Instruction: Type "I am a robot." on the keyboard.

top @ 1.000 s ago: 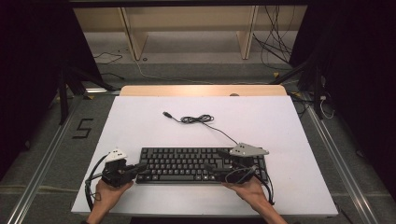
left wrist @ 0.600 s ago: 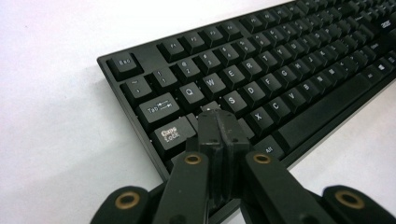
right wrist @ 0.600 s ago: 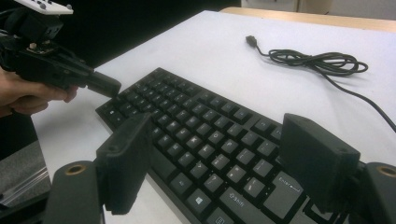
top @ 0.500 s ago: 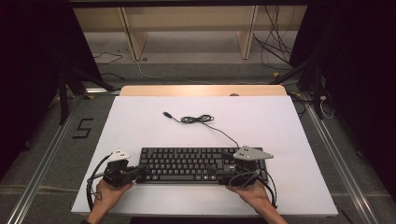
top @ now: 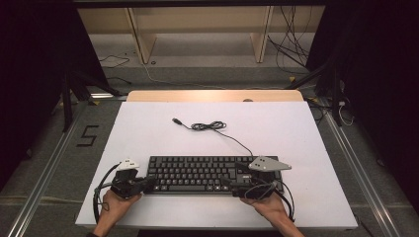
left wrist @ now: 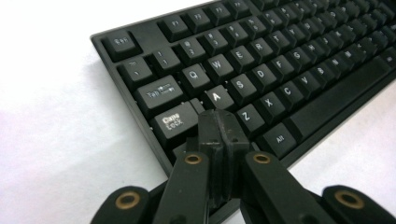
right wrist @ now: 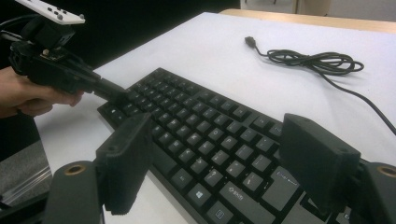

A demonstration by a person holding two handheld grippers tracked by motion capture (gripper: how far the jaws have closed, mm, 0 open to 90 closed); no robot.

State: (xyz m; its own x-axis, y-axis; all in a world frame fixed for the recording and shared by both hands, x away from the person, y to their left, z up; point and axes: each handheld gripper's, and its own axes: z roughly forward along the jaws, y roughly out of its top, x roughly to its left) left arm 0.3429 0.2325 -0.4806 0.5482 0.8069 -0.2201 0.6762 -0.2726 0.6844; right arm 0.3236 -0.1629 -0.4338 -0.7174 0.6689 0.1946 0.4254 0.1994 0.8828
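Note:
A black keyboard (top: 197,173) lies across the near part of the white table (top: 148,133). Its black cable (top: 207,126) runs from the right end to a loose coil and a plug (top: 175,120) farther back. My left gripper (left wrist: 219,126) is shut with nothing between the jaws. Its tips sit over the keyboard's (left wrist: 261,70) left end, by the Caps Lock and A keys. My right gripper (right wrist: 217,140) stands open, its jaws spread wide above the keyboard's (right wrist: 201,135) right half. In the right gripper view the left gripper (right wrist: 119,95) points at the keyboard's far corner, and the cable (right wrist: 313,58) lies beyond.
A wooden strip (top: 212,95) borders the table's far edge, with shelf legs and floor cables behind it. Metal rails (top: 44,177) run along both sides of the table. The floor at the left bears a "5" mark (top: 88,136). Bare tabletop stretches behind the keyboard.
My right gripper has drifted slightly to the right and toward the near edge. The left gripper, the keyboard and the cable have not moved.

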